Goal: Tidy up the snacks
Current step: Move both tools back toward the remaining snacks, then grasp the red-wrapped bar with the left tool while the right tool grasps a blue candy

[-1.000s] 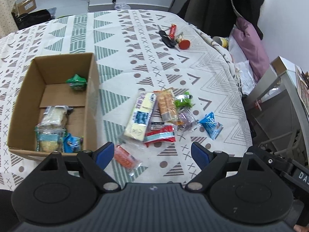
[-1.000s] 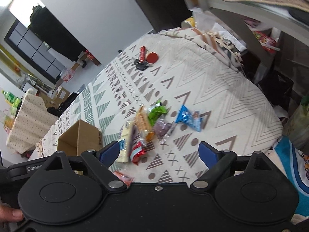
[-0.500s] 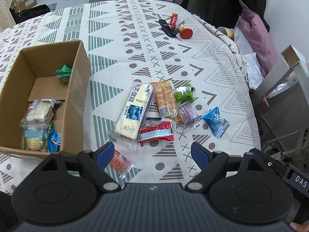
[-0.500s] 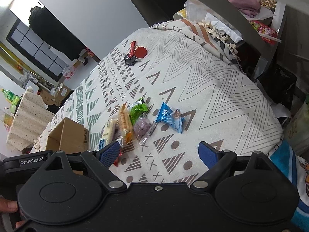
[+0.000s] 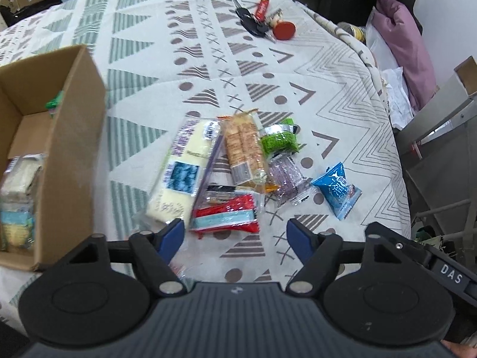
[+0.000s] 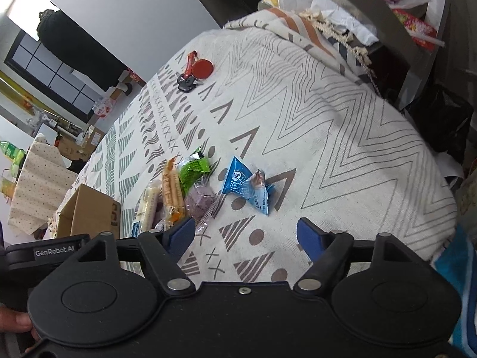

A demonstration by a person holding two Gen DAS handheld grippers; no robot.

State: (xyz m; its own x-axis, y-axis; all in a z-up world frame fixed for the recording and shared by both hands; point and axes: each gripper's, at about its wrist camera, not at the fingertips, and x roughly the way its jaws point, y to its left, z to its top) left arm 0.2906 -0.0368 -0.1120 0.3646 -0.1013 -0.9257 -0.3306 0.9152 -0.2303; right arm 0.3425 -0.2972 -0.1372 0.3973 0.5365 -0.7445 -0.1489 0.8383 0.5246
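- Left gripper (image 5: pixel 235 234): jaws spread wide, nothing between them; tilted down over the snack pile from the near side.
- Right gripper (image 6: pixel 246 234): jaws likewise apart and empty; held low, aimed across the patterned cloth (image 6: pixel 313 113).
- Red packet (image 5: pixel 225 216): directly ahead of the left fingers, nearest item. Judged light, crinkly, slippery film; take across its narrow width.
- Long pale packet (image 5: pixel 182 173): ahead and left, overlapping the red one. Probably soft inside; grip mid-length, gently.
- Orange biscuit packet (image 5: pixel 244 152): further ahead, likely brittle.
- Green packet (image 5: pixel 278 141), purple packet (image 5: pixel 286 176): ahead-right, small, light.
- Blue packet (image 6: pixel 246 189): just ahead of the right gripper, apart from the pile; puffed, so pinch a sealed end.
- Cardboard box (image 5: pixel 71 155): left of the left gripper, already holding several snacks.
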